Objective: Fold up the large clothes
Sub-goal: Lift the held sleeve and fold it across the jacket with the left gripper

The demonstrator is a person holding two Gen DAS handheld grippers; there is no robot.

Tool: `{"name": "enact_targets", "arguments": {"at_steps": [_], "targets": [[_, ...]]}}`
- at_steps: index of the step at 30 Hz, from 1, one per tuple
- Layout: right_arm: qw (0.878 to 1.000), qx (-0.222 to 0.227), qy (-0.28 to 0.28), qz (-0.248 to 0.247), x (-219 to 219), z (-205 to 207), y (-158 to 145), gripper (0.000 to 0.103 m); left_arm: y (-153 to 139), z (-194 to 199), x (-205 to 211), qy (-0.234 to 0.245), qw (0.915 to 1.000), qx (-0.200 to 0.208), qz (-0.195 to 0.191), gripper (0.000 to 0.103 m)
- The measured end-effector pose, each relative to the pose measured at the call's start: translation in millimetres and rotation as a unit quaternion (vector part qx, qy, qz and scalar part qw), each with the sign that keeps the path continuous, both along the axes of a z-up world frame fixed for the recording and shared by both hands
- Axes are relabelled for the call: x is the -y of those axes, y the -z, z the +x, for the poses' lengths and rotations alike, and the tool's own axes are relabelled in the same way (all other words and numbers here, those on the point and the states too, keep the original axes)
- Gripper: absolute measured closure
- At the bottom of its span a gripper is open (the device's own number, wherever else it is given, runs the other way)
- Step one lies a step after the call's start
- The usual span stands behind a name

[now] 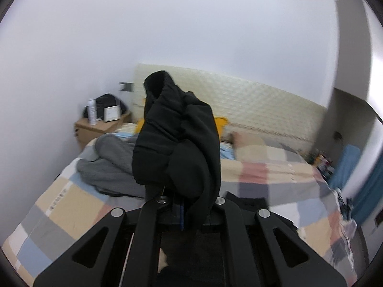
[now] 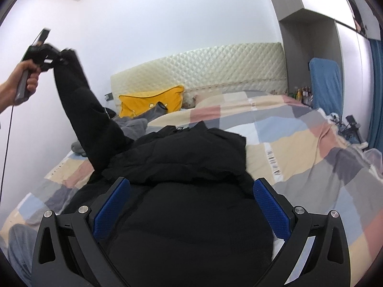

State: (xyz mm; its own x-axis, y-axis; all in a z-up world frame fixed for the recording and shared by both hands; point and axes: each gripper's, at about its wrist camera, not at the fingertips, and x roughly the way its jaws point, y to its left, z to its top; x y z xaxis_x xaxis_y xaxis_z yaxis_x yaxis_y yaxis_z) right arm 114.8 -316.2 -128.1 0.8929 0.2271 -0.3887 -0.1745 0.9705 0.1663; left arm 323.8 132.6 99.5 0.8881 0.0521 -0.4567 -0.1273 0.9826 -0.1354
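Left gripper [image 2: 62, 55] pinching the black jacket's sleeve [image 2: 79, 100] cuff, raised at ten o'clock; right gripper [image 2: 191, 192] spread wide over the jacket body.
Black padded jacket [image 2: 186, 167] lies on the patchwork bedspread [image 2: 299, 148]. It looks soft, bulky and light, best held at cuffs or hem. The sleeve's long axis slants from five o'clock up to eleven o'clock.

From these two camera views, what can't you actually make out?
- Left gripper fingertips: left wrist view, buried in the black jacket's sleeve.
- Jacket's near hem: right wrist view, cut off by the bottom edge, behind the right gripper.
- Bottles by the wardrobe: too small.
- Nightstand items: blurred.
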Motion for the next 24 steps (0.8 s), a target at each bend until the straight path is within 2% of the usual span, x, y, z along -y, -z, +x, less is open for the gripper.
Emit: {"name": "enact_targets", "arguments": {"at_steps": [5,13,18,21,24], "targets": [[1.0,-0.002,0.005,-0.009,10.5,-2.6,0.2,0.0,11.8,10.3,66.1,0.052,0.9986,-0.006,0.0,0.096],[1.0,0.004,0.016,0.023,38.0,-2.8,-2.4,0.0,42.7,27.4,178.6,0.137,0.9901,-0.03,0.005,0.096],[0.998,0.002,0.036,0.046,57.3,0.6,0.3,0.0,83.2,40.7,245.1,0.176,0.9826,-0.058,0.008,0.096],[0.996,0.003,0.058,0.061,69.0,3.8,0.9,0.0,121.8,42.4,287.2,0.208,0.9741,-0.089,-0.001,0.096],[0.995,0.003,0.068,0.073,78.5,6.3,4.2,0.0,160.6,42.6,323.2,0.228,0.9671,-0.112,0.017,0.096]]}}
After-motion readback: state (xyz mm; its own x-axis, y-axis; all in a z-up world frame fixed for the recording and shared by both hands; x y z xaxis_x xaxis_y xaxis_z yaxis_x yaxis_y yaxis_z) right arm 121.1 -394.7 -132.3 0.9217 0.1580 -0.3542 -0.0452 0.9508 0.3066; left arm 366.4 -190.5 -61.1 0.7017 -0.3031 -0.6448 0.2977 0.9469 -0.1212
